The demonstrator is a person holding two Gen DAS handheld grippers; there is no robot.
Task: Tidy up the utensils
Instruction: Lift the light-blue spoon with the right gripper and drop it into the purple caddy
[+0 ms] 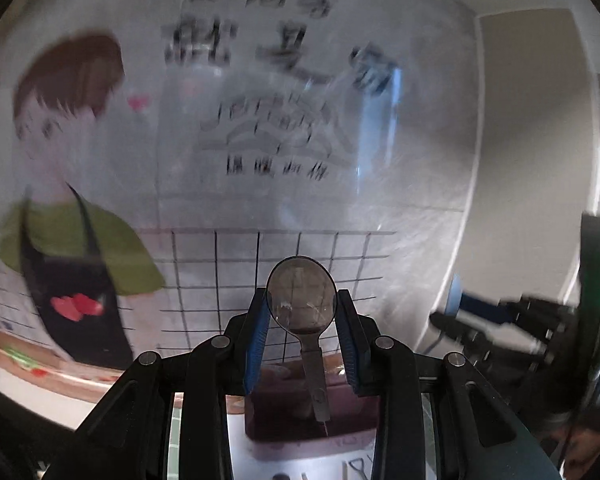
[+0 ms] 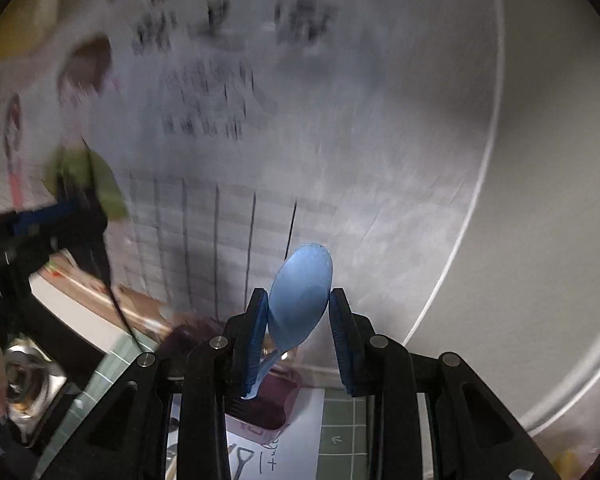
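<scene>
Left hand-held gripper pinching metal spoon, right hand-held gripper pinching blue spoon, dark-red tray below, contents unclear

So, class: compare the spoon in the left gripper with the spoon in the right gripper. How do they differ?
The metal spoon is shiny and mirror-like; the blue spoon is matte.
The metal spoon stands straight between the fingers, whereas the blue spoon leans to the right.
Shared: each is gripped by its bowl, bowl up and handle hanging down, over a dark red tray.
</scene>
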